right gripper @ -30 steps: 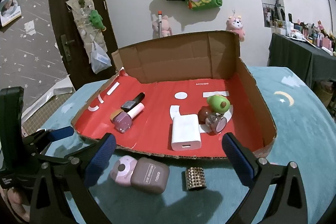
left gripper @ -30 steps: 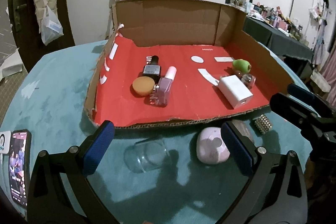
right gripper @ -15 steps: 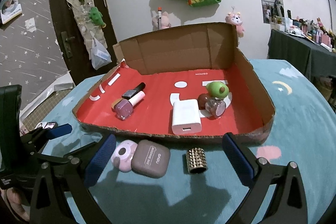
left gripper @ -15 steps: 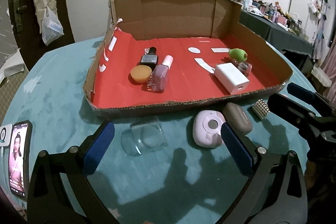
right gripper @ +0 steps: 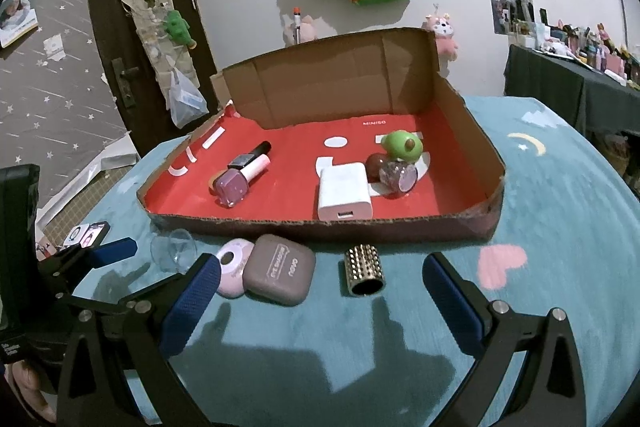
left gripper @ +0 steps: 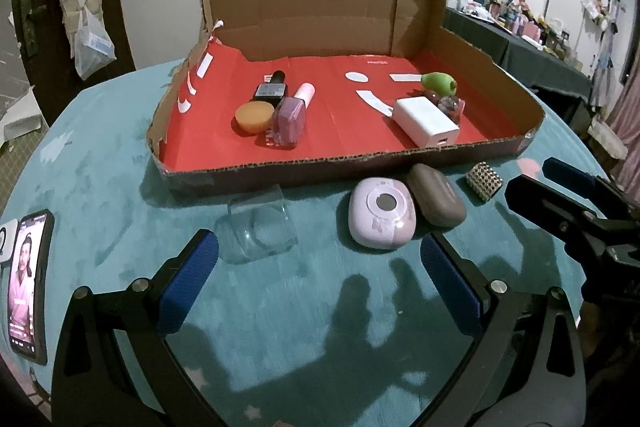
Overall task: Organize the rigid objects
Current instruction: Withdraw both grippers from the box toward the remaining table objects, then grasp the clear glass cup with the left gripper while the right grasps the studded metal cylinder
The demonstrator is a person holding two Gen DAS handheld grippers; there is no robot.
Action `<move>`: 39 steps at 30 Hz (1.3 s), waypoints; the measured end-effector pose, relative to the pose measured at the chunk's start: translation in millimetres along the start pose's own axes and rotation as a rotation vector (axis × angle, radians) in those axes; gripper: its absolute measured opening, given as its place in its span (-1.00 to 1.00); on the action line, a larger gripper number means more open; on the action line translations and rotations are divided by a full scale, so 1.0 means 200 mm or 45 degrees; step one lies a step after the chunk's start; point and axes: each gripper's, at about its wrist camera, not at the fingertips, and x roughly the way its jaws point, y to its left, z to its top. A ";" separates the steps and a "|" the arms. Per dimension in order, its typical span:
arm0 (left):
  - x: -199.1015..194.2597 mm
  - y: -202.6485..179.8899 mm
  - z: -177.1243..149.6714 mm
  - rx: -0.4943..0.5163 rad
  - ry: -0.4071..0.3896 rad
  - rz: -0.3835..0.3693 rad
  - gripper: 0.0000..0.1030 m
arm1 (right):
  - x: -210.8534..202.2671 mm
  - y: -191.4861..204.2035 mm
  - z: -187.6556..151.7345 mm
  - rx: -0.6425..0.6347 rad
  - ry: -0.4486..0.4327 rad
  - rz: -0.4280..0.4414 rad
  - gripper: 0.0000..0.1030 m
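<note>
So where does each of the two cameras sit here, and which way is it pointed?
Left wrist: on the left gripper, low over the teal table, facing the cardboard tray; own open jaws show, right gripper at right.
Right wrist: on the right gripper, facing the tray's right half; left gripper at left.
Shared: tray, pink case, brown case, studded cylinder.

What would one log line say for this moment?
left hand-held gripper: open, empty | right hand-held gripper: open, empty | pink case, brown case: outside box
</note>
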 end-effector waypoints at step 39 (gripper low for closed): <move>0.17 0.27 -0.06 -0.182 0.126 0.063 1.00 | 0.17 -0.12 -0.08 0.063 0.185 -0.147 0.82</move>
